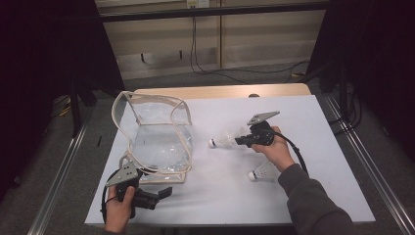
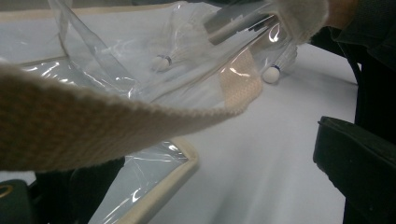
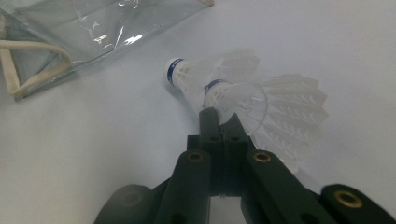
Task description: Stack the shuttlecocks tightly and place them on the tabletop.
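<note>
**A:** The right gripper has its two black jaws pinched together on the skirt edge of a white feathered shuttlecock with a blue-banded cork tip. How should the person get it into the clear plastic pouch with cream fabric edging?

**B:** As I judge it, start with the pouch, since it governs everything. It lies at the left of the white table sheet, the opening held up in a loop. The left gripper sits at its near corner, and the left gripper view has the cream webbing strap crossing right in front of the jaws; whether they are clamped on it I cannot tell. The mouth should be wide and steady before the shuttlecock goes in.

**A:** And the shuttlecock itself?

**B:** It hangs just right of the pouch, cork end pointing toward it, near the sheet. Lead with the cork and keep the grip light, because the skirt looks easily crushed. A second white shuttlecock lies on the sheet just beside the right wrist; best not to sweep it.

**A:** Hand poses?

**B:** The right hand holds its gripper roughly level, aimed leftward; the left hand is at the table's near edge, gripper angled right along the pouch base.
</note>
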Demonstrator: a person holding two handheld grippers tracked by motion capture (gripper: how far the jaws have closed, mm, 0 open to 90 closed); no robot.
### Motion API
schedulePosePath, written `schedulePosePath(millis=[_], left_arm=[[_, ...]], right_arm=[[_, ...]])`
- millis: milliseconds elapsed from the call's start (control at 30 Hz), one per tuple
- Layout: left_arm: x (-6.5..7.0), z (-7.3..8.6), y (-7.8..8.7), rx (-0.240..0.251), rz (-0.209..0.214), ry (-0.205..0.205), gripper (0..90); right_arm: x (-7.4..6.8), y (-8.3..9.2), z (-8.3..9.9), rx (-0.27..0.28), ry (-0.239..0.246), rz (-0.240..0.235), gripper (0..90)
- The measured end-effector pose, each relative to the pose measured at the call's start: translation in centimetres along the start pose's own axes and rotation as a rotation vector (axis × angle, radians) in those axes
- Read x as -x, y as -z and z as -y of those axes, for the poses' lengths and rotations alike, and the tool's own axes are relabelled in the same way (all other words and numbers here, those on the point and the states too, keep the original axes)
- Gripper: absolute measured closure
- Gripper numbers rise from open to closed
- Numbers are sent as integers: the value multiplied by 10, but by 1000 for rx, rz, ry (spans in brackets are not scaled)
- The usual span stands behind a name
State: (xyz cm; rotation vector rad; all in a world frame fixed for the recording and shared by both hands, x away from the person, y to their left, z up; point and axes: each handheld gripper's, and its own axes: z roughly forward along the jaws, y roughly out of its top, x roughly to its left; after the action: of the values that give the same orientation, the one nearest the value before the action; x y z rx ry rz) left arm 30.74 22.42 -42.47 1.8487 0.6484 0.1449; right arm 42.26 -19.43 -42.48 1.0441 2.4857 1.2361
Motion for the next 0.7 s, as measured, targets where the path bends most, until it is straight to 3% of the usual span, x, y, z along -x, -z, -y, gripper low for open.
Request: schedulePosePath(millis=[700], left_arm=[[0, 0, 0, -1, 0, -2, 20]], right_arm=[[-4, -5, 0, 7, 4, -18, 900]])
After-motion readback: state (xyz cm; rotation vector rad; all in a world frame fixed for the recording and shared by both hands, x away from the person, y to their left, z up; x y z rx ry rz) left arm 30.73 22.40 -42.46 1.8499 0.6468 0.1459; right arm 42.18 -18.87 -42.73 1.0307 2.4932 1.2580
